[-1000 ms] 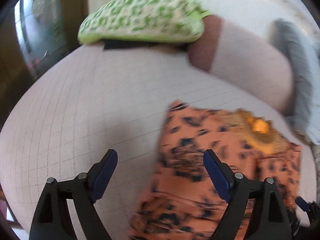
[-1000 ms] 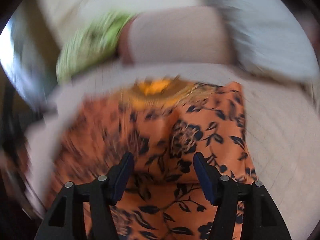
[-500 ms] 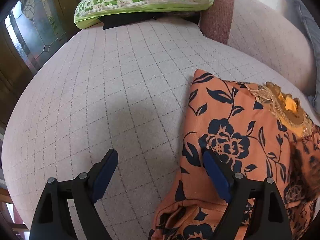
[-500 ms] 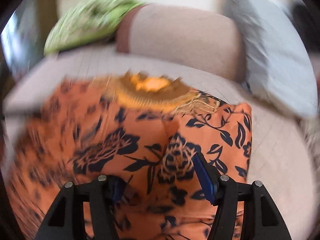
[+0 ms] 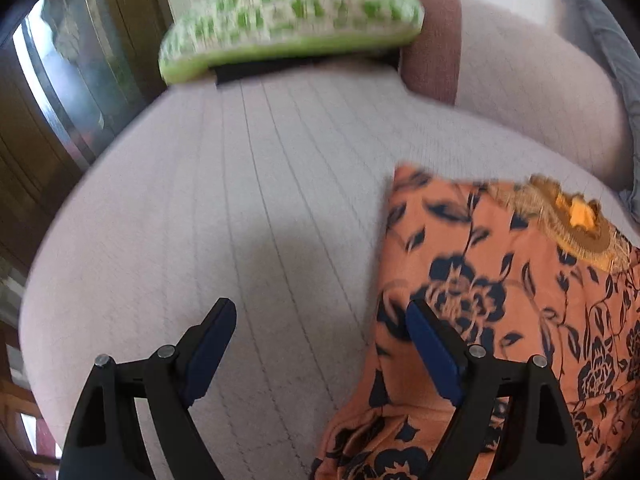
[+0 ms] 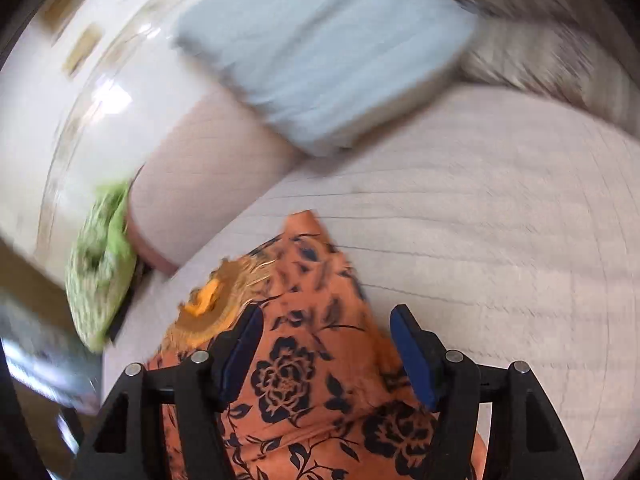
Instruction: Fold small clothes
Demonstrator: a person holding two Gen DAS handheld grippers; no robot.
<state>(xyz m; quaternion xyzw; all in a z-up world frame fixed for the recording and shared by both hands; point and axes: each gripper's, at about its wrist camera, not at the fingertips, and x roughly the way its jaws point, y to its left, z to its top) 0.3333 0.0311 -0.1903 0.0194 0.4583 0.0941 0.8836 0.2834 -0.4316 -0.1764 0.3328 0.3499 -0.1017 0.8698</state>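
Note:
An orange garment with dark blue flowers (image 5: 500,300) and a gold embroidered neckline (image 5: 576,220) lies on the pale checked couch seat (image 5: 240,220). My left gripper (image 5: 320,344) is open and empty, over the bare seat at the garment's left edge; its right finger is over the cloth. My right gripper (image 6: 326,348) is open and empty, just above the garment (image 6: 296,380), with the neckline (image 6: 208,308) to its left.
A green and white patterned cushion (image 5: 288,20) lies at the back left of the seat and a grey-blue pillow (image 6: 320,52) at the back right. The couch backrest (image 5: 540,88) rises behind the garment. A dark wooden door with glass (image 5: 60,100) stands at left.
The right gripper has swung to the right, over the garment's right part, with the neckline now at its left. The left gripper has stayed by the garment's left edge. Both stay open.

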